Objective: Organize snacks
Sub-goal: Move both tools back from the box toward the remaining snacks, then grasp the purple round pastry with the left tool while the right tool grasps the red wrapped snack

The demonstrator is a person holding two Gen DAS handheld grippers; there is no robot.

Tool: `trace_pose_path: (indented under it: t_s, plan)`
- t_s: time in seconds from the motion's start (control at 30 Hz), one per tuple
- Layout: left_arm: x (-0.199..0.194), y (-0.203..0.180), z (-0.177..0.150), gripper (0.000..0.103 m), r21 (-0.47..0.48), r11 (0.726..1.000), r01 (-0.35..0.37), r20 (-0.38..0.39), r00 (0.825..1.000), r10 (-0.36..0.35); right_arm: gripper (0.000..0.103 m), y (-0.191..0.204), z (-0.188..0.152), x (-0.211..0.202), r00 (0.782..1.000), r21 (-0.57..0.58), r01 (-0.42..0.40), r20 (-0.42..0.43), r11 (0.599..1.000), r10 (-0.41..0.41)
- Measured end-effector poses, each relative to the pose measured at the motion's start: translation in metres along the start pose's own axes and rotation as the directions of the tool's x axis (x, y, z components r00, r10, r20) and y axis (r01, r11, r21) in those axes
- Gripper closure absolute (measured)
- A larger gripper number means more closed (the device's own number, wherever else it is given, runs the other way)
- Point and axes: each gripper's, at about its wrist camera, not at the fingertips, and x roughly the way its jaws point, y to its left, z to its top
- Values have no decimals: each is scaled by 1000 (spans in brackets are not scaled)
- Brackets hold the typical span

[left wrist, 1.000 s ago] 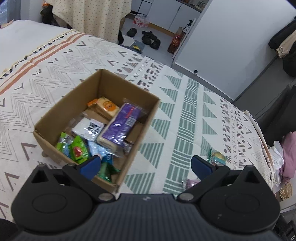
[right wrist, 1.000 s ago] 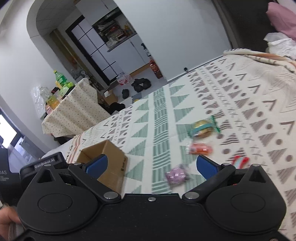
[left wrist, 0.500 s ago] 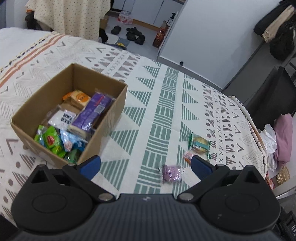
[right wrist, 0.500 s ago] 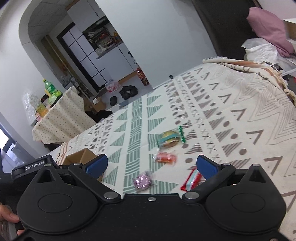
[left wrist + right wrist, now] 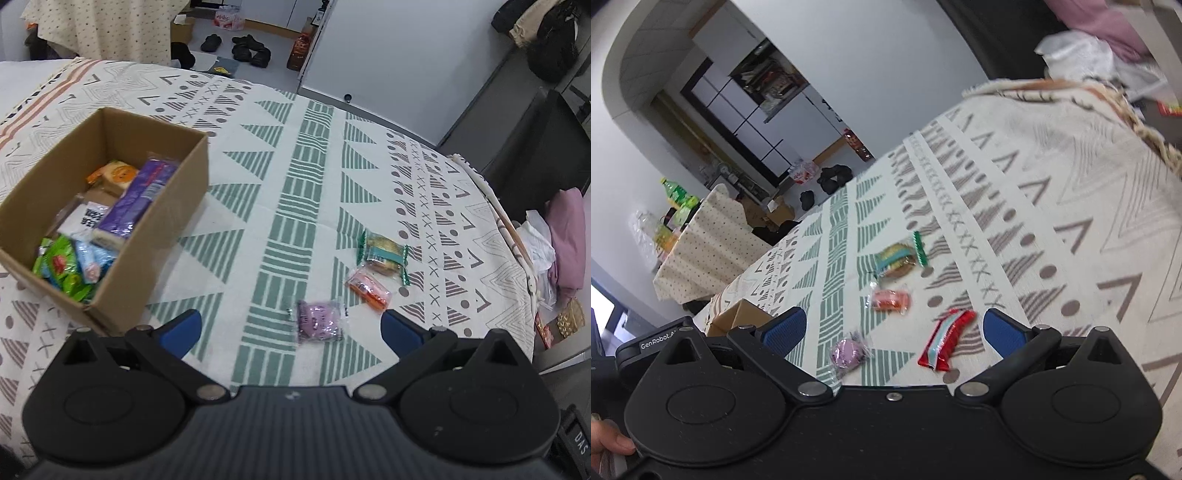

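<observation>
A cardboard box (image 5: 184, 192) holds several snack packs, among them a purple one (image 5: 136, 199). It shows at the left in the left wrist view and small in the right wrist view (image 5: 738, 317). Loose on the patterned cloth lie a purple packet (image 5: 319, 320) (image 5: 846, 352), an orange packet (image 5: 367, 288) (image 5: 890, 300), a green-edged cake (image 5: 384, 254) (image 5: 897, 256) and a red bar (image 5: 945, 339). My left gripper (image 5: 290, 330) is open and empty, just above the purple packet. My right gripper (image 5: 892, 328) is open and empty, over the red bar and purple packet.
The cloth-covered table (image 5: 303, 177) ends at the right (image 5: 517, 251), beside pink and white clothes (image 5: 561, 236). Shoes (image 5: 251, 50) lie on the floor beyond. A second table with bottles (image 5: 676, 206) stands far left in the right wrist view.
Both grippers have swung right, away from the box and toward the loose snacks. The red bar has come into the right wrist view. Both stay open and empty.
</observation>
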Motion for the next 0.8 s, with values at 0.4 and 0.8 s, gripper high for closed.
trace_pose_path:
  t_s: [0.4, 0.8]
  plan:
    - [49, -24, 0, 13, 12, 1000, -8, -57, 998, 9, 19, -26, -2, 38, 996, 104, 20, -88, 994, -11]
    - [99, -37, -8, 30, 22, 1000, -21, -136, 990, 24, 27, -35, -3, 71, 989, 127, 55, -140, 990, -37]
